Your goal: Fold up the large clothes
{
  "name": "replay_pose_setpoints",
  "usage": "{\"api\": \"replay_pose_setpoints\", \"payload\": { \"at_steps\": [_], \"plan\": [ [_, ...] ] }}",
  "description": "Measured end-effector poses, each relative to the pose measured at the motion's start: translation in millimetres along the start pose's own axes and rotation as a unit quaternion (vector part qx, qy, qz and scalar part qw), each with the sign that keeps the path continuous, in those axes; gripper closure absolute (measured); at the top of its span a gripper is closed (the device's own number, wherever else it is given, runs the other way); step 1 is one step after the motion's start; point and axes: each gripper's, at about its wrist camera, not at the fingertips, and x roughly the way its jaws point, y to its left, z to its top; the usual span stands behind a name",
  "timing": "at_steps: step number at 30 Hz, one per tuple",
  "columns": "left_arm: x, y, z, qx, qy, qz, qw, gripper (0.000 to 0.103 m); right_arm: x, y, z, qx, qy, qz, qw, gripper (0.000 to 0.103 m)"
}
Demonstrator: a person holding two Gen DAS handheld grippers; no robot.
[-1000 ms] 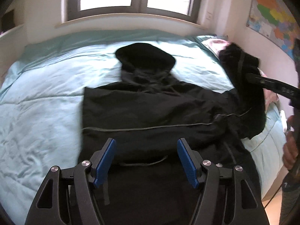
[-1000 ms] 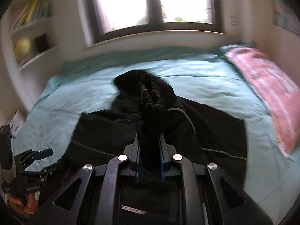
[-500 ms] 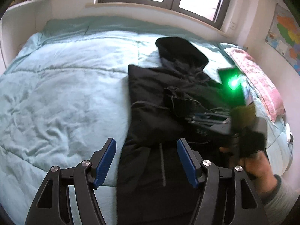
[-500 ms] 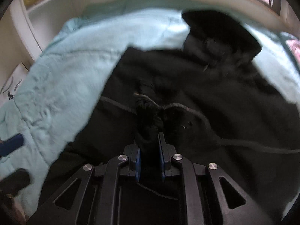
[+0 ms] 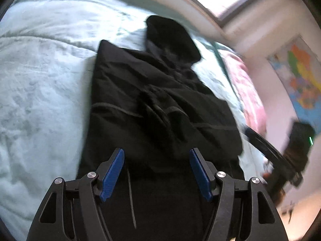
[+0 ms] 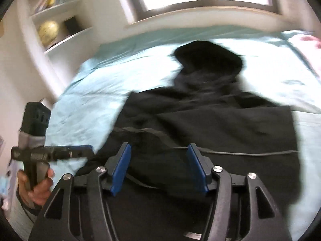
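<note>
My black hooded jacket [image 5: 160, 100] lies on the bed [image 5: 40, 80], hood toward the window-side edge, sleeves folded in. My right gripper [image 6: 158, 166] is opening, empty; my left gripper [image 5: 156, 172] hangs wide, empty. Folding the body remains.

A second ago the right gripper [image 6: 158, 167] was clamped on a bunched black sleeve, held up above the jacket [image 5: 160, 104]. That sleeve now lies crumpled across the middle of the jacket, and the right gripper's jaws are opening with nothing pinched between them. The jacket's far side, spread wide toward the pink pillow [image 5: 246, 92] before, is folded in, so the jacket is a narrower shape on the bedspread [image 5: 40, 84]. The left gripper [image 5: 156, 172] has dropped lower, nearer the jacket's hem.
</note>
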Motion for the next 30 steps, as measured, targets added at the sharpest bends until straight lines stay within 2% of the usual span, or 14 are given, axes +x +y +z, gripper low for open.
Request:
{"api": "replay_pose_setpoints", "payload": {
  "at_steps": [3, 5, 7, 9, 10, 11, 12, 17, 20, 22, 24, 25, 27, 30],
  "plan": [
    [28.7, 0.1, 15.3, -0.017, 0.005, 0.010, 0.9998, 0.034, -23.5, -46.0, -3.8, 0.015, -0.015, -0.064, 0.998, 0.041],
    [47.5, -3.7, 22.1, -0.022, 0.011, 0.015, 0.9996, 0.034, -35.4, -74.0, -7.2, 0.034, -0.015, -0.092, 0.995, 0.041],
    [67.8, -10.8, 28.3, -0.023, 0.018, 0.018, 0.9994, 0.034, -42.6, -98.6, -10.6, 0.054, -0.015, -0.106, 0.993, 0.041],
    [81.3, -19.3, 31.5, -0.013, 0.017, 0.040, 0.9990, 0.037, -43.6, -123.3, -15.9, 0.073, -0.007, -0.124, 0.990, 0.041],
    [86.0, -29.2, 31.2, 0.007, 0.005, 0.065, 0.9978, 0.063, -43.7, -131.4, -17.7, 0.076, -0.004, -0.133, 0.988, 0.041],
    [87.9, -34.1, 31.4, 0.022, 0.002, 0.082, 0.9964, 0.077, -43.2, -139.1, -20.3, 0.078, 0.001, -0.146, 0.986, 0.041],
    [86.0, -39.4, 32.2, 0.032, -0.006, 0.097, 0.9948, 0.078, -42.2, -144.9, -22.5, 0.078, 0.007, -0.156, 0.985, 0.041],
    [26.2, -41.7, 40.3, 0.039, -0.084, 0.064, 0.9937, 0.082, -33.5, -152.6, -22.8, 0.078, 0.021, -0.168, 0.983, 0.041],
    [-3.3, -16.5, 44.5, 0.014, -0.097, 0.041, 0.9944, 0.082, -19.2, -148.1, -15.9, 0.074, 0.026, -0.157, 0.984, 0.041],
    [2.5, 6.4, 42.6, 0.007, -0.060, 0.040, 0.9974, 0.082, -1.7, -142.0, -11.4, 0.067, 0.035, -0.146, 0.986, 0.041],
    [24.4, 29.1, 34.9, -0.014, -0.008, 0.060, 0.9981, 0.081, 28.4, -135.5, -14.8, 0.063, 0.065, -0.133, 0.987, 0.041],
    [42.4, 44.8, 27.2, -0.025, 0.026, 0.065, 0.9972, 0.080, 42.8, -134.1, -18.8, 0.059, 0.083, -0.140, 0.985, 0.036],
    [46.0, 59.9, 19.5, -0.031, 0.021, 0.030, 0.9988, 0.079, 73.9, -130.4, -31.5, 0.032, 0.124, -0.166, 0.978, 0.033],
    [24.6, 72.1, 21.2, -0.040, 0.012, -0.024, 0.9989, 0.077, 79.6, -130.7, -33.4, 0.017, 0.134, -0.169, 0.976, 0.033]
  ]
}}
